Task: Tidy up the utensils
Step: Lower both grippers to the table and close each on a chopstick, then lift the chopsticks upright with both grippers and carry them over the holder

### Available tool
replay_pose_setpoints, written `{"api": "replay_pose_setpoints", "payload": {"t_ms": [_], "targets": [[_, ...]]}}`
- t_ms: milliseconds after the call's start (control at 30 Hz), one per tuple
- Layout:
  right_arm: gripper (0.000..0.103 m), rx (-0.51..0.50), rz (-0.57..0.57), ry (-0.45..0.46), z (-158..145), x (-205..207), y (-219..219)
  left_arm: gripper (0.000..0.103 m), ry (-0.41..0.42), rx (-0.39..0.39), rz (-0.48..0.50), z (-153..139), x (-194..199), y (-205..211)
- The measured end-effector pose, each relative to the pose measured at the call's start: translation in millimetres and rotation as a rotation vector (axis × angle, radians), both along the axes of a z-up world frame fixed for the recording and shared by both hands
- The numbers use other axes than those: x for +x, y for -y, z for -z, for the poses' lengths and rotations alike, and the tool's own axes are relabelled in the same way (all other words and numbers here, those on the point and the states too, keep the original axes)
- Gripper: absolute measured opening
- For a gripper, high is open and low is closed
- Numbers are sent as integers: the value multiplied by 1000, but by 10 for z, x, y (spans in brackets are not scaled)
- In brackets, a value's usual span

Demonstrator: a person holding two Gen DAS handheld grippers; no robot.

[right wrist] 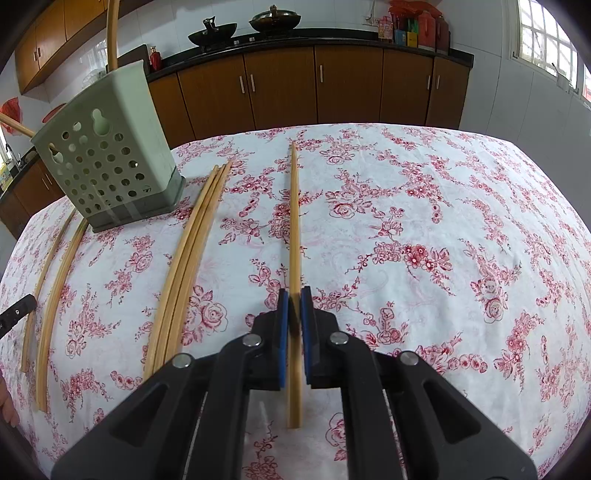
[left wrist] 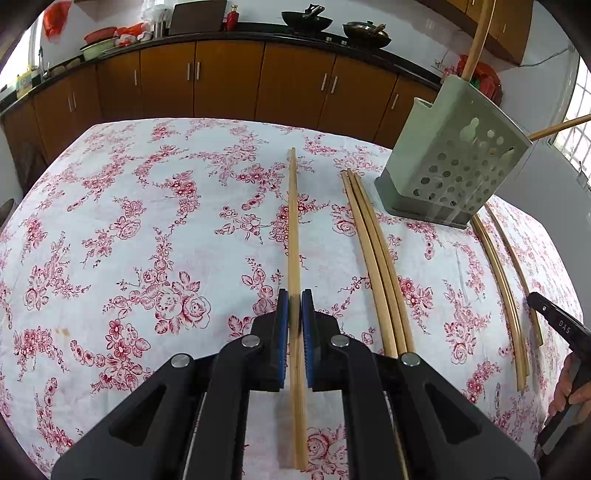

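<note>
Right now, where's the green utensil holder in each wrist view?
Left wrist: green utensil holder upper right, on the floral tablecloth.
Right wrist: holder upper left.
Shared landmark: three-chopstick bundle lying beside it.

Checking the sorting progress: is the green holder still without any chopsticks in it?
No: in the right wrist view a chopstick rises out of the top of the green holder.

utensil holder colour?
Pale green utensil holder with a darker grey-green base; clearest in the right wrist view.
</note>
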State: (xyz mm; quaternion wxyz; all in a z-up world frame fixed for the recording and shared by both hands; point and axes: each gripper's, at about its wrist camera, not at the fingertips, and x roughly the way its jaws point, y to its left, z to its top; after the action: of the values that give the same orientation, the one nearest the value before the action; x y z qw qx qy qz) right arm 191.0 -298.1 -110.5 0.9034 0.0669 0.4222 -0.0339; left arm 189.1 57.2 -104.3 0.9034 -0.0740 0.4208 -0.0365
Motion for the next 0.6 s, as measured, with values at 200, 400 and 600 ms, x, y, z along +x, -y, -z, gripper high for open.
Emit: {"api": "replay_pose_setpoints", "payload": {"t_ms": [200, 400, 600], "targets": [[8, 3, 0, 0, 3, 4, -2, 8, 0, -1, 0, -2, 13, 2], [8, -1, 1, -1, 2, 15, -16, 8, -1, 13, 0, -3, 19, 14], [8, -1, -3, -1, 9, 7, -16, 8, -2, 48, 5, -3, 12, 60]]}}
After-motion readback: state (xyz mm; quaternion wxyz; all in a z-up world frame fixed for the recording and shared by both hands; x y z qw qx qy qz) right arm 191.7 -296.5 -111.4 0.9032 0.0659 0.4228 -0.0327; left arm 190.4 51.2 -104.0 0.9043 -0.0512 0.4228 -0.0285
